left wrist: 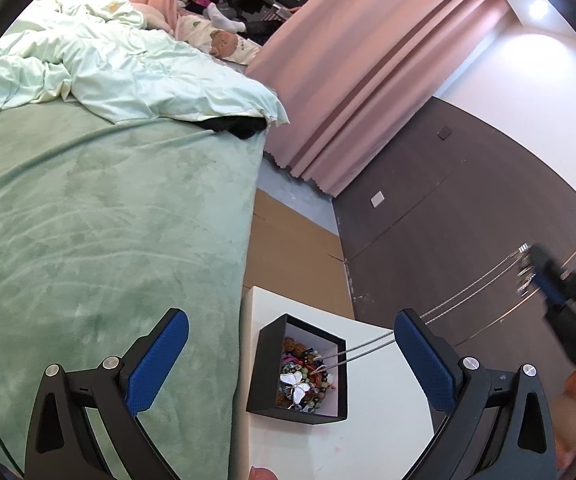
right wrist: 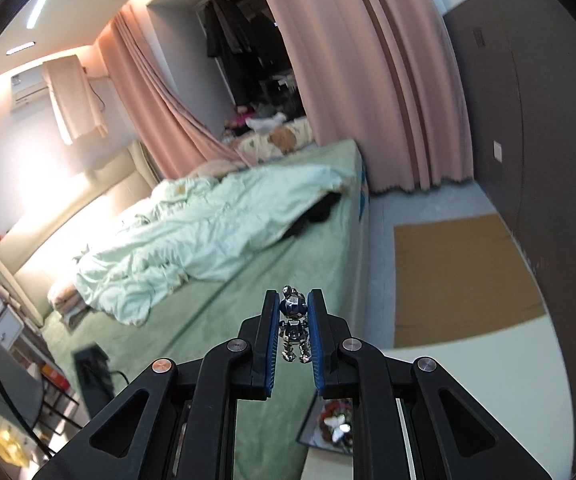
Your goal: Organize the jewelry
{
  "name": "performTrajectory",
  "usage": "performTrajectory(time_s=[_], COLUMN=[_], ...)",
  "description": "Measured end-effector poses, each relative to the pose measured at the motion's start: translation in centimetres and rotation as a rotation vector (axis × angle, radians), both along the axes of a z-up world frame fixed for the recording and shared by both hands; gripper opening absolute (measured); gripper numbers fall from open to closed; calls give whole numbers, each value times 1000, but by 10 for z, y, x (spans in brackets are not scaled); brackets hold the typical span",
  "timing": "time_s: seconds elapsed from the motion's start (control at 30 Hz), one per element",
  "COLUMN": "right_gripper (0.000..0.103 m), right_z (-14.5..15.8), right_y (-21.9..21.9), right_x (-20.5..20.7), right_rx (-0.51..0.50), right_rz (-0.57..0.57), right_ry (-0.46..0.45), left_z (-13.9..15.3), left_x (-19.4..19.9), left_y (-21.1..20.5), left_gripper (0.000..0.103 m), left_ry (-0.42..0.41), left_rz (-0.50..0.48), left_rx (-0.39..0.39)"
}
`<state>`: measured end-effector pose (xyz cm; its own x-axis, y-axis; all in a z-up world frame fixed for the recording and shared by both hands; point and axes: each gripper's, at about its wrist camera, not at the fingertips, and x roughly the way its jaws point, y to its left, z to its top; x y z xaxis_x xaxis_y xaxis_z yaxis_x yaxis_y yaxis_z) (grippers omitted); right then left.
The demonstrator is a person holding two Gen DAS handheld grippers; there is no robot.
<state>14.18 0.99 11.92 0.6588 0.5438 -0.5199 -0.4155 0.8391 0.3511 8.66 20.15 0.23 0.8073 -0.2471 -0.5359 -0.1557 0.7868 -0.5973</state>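
A black jewelry box (left wrist: 266,364) sits on a white table (left wrist: 383,412) and holds several beaded pieces and a white butterfly pendant (left wrist: 296,386). My left gripper (left wrist: 289,354) is open and empty, hovering above the box. My right gripper (right wrist: 293,312) is shut on a silver beaded pendant (right wrist: 293,322) of a necklace. It shows in the left wrist view (left wrist: 539,276) at the right, raised, with the silver chain (left wrist: 471,290) running taut from it down into the box. The box also shows low in the right wrist view (right wrist: 307,426), partly hidden by the gripper.
A bed with a green cover (left wrist: 108,240) and a pale crumpled duvet (left wrist: 128,72) lies left of the table. Pink curtains (left wrist: 367,80) and a dark wall panel (left wrist: 467,208) stand behind. Brown cardboard (right wrist: 459,276) lies on the floor.
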Motion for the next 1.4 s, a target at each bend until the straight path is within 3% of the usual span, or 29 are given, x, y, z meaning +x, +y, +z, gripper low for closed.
performTrajectory(time_s=[0.5, 0.53, 0.6, 0.67, 0.7, 1.03, 1.33, 1.4], right_gripper=[16, 18, 36, 63, 64, 64, 65, 71], right_z=[-79, -82, -88, -89, -89, -90, -99, -103], right_y=[3, 3, 3, 1, -3, -41, -89, -102], right_x=[18, 21, 24, 24, 23, 11, -13, -19], right_rx=[-20, -15, -2, 8, 17, 13, 0, -1], right_rz=[15, 26, 42, 42, 43, 7, -21, -37], right_ry=[153, 169, 196, 195, 188, 178, 165, 158], left_z=[-4, -4, -4, -4, -4, -5, 5, 5], left_x=[2, 2, 3, 4, 4, 10, 4, 3], left_y=[-3, -2, -3, -4, -4, -25, -70, -81], left_gripper=[103, 103, 103, 103, 103, 103, 103, 103], left_ry=[23, 22, 22, 24, 24, 32, 11, 10], left_rz=[-5, -5, -6, -3, -2, -32, -50, -62], left_rx=[9, 10, 15, 16, 16, 70, 220, 254])
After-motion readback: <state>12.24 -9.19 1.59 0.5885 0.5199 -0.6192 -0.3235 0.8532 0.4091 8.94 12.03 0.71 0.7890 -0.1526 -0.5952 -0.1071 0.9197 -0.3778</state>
